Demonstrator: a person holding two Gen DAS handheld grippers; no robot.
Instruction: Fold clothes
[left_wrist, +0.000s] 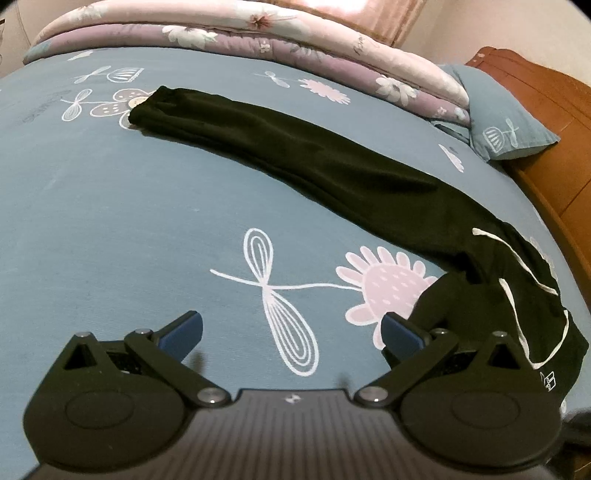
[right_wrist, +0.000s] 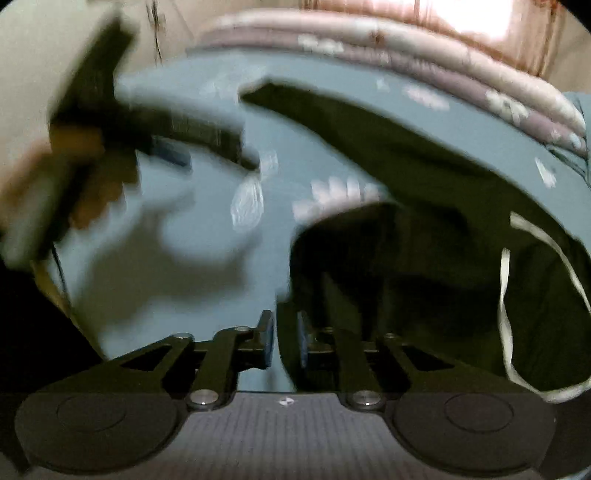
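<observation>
A home bedroom: patterned bedsheet (left_wrist: 129, 206), folded quilt (left_wrist: 229, 33), pillow (left_wrist: 506, 122), wooden headboard (left_wrist: 554, 122).

A pair of black trousers (left_wrist: 332, 158) with white drawstrings (left_wrist: 517, 266) is laid lengthwise across the blue patterned bedsheet (left_wrist: 110, 221), legs stacked and cuffs farthest away, the waist end apparently lifted in the blurred right wrist view.

A bed dressed in patterned blue-grey, lit from the far window

A blue-grey bedsheet (left_wrist: 110, 206) with whisk and strawberry prints covers the bed; a folded floral quilt (left_wrist: 258, 40) lies along the far edge beside a matching pillow (left_wrist: 513, 125) and wooden headboard (left_wrist: 554, 122).
</observation>
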